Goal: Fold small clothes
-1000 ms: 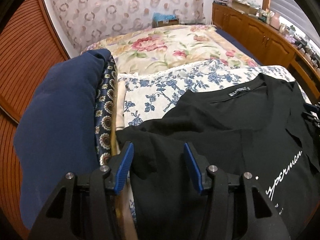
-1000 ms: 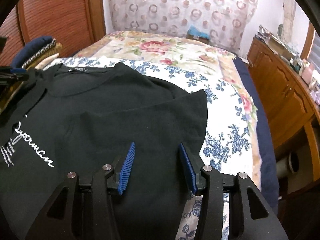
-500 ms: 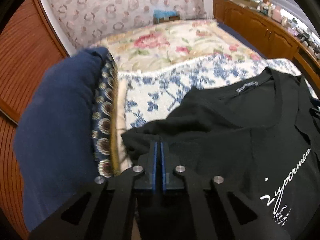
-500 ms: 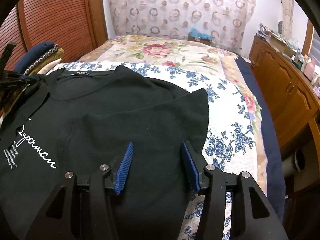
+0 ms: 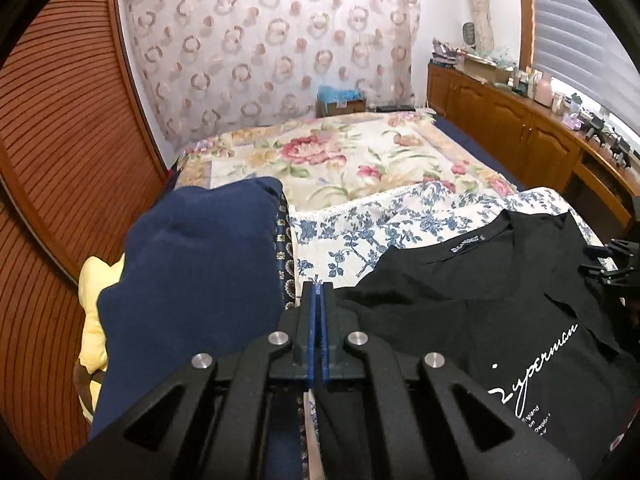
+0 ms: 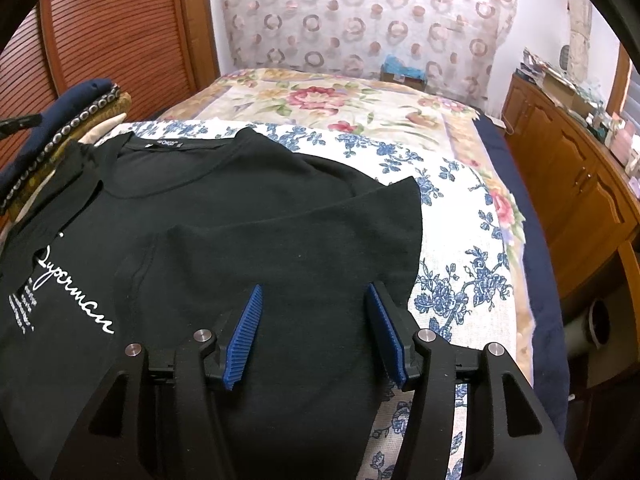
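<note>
Left gripper (image 5: pixel 316 292) at 6 o'clock, pads pressed together, seemingly on a sleeve edge of the black T-shirt (image 5: pixel 460 320), likely to carry that side inward for a fold. Right gripper (image 6: pixel 315 288) at 6 o'clock in its own view, jaws apart and just opening wider, with already-folded shirt fabric lying flat beneath them, unpinched. Shirt spread chest-up on the blue-flowered sheet (image 6: pixel 452 280), collar toward 12 o'clock. Stack of folded clothes (image 5: pixel 192 280) crowding the shirt at 9 o'clock, touching or nearly so, leaving little slack on that side. Bare sheet open at 3 o'clock before the mattress edge. Rose-patterned bedspread (image 5: pixel 340 152) free beyond at 12 o'clock; wooden cabinets (image 6: pixel 568 184) well apart at 2 o'clock.
</note>
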`<act>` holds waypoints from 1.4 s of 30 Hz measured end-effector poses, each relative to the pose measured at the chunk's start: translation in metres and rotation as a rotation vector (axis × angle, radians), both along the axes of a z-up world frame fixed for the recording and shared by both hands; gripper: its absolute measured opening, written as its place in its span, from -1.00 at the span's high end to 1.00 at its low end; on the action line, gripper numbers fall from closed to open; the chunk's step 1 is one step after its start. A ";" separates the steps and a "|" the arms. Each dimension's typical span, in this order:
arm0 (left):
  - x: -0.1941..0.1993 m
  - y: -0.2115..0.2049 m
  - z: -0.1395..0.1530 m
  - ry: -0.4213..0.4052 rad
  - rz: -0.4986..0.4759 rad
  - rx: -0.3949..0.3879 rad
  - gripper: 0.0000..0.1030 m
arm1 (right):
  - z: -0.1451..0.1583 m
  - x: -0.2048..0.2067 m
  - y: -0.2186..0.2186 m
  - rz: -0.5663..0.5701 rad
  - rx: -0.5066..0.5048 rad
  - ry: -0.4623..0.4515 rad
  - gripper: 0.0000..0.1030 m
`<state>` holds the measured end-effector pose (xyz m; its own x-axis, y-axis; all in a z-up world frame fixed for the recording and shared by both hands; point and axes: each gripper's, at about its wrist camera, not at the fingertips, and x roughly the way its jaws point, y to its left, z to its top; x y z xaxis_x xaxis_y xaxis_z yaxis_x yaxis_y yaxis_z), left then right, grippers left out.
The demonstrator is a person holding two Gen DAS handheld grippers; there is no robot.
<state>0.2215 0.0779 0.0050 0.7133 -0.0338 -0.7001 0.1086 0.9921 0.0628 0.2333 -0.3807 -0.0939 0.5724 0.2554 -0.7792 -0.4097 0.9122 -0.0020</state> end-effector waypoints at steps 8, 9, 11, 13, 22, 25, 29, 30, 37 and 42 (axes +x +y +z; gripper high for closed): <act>0.003 -0.007 -0.010 0.052 -0.051 -0.019 1.00 | 0.005 0.010 -0.006 -0.053 -0.002 -0.002 -0.07; 0.007 -0.010 -0.014 0.073 -0.060 -0.014 1.00 | 0.004 0.011 -0.006 -0.052 -0.005 0.000 -0.07; 0.014 -0.019 -0.022 0.113 -0.078 0.006 0.85 | 0.003 0.011 -0.005 -0.049 -0.010 0.000 -0.07; 0.020 -0.027 -0.030 0.146 -0.072 0.029 0.59 | 0.002 0.011 -0.005 -0.050 -0.014 -0.005 -0.08; 0.052 -0.044 -0.070 0.311 -0.026 0.073 0.35 | 0.000 0.008 -0.004 -0.046 -0.020 -0.024 -0.08; 0.061 -0.045 -0.081 0.336 0.008 0.099 0.35 | 0.001 0.008 -0.005 -0.045 -0.012 -0.025 -0.08; 0.064 -0.046 -0.083 0.340 0.038 0.093 0.35 | 0.000 0.008 -0.005 -0.046 -0.012 -0.024 -0.08; 0.064 -0.047 -0.083 0.339 0.041 0.095 0.35 | 0.000 0.008 -0.005 -0.046 -0.012 -0.024 -0.08; 0.058 -0.044 -0.081 0.310 0.007 0.113 1.00 | 0.000 0.008 -0.005 -0.045 -0.012 -0.025 -0.09; 0.041 -0.038 -0.058 0.213 -0.008 0.096 1.00 | 0.000 0.008 -0.005 -0.044 -0.010 -0.023 -0.09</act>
